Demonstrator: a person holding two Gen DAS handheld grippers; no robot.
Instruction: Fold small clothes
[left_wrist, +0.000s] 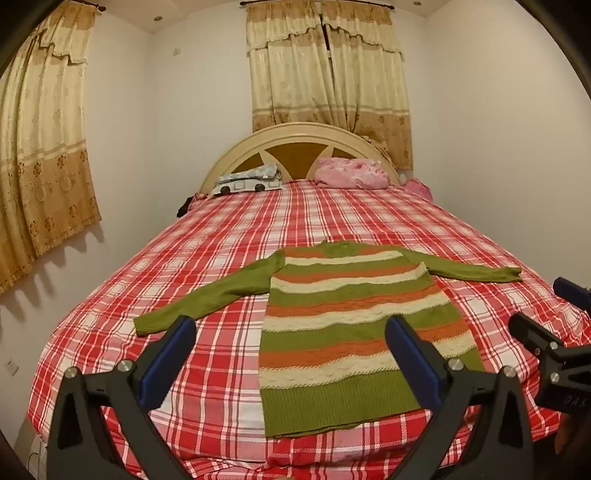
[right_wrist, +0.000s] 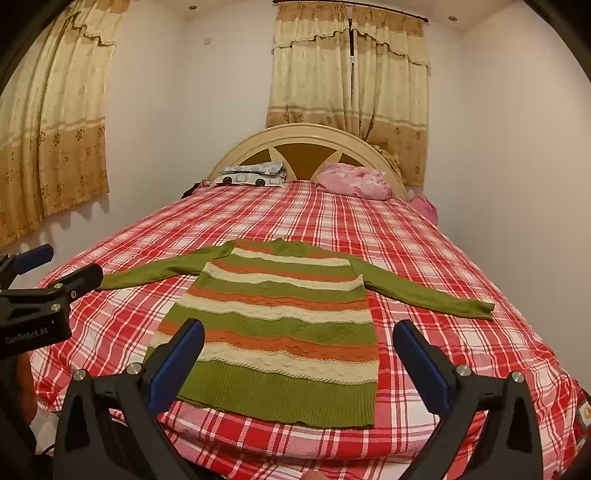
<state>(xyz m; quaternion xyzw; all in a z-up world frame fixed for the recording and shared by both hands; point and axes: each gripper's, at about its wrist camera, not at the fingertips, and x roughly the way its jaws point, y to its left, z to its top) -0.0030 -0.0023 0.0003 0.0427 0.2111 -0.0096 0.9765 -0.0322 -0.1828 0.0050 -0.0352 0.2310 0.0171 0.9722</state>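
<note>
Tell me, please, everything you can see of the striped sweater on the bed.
The sweater is a long knit with a cable texture, banded in green, orange and cream, with plain green sleeves and a ribbed green hem. It lies flat and unfolded on the red plaid bedspread, hem toward the cameras, neck toward the headboard, both sleeves spread out to the sides. Nothing touches it but the bedspread; the left gripper and right gripper hang open before it.

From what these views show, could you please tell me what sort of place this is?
Most likely a home bedroom: a bed with red plaid sheet, its arched cream headboard, and beige patterned curtains.
</note>
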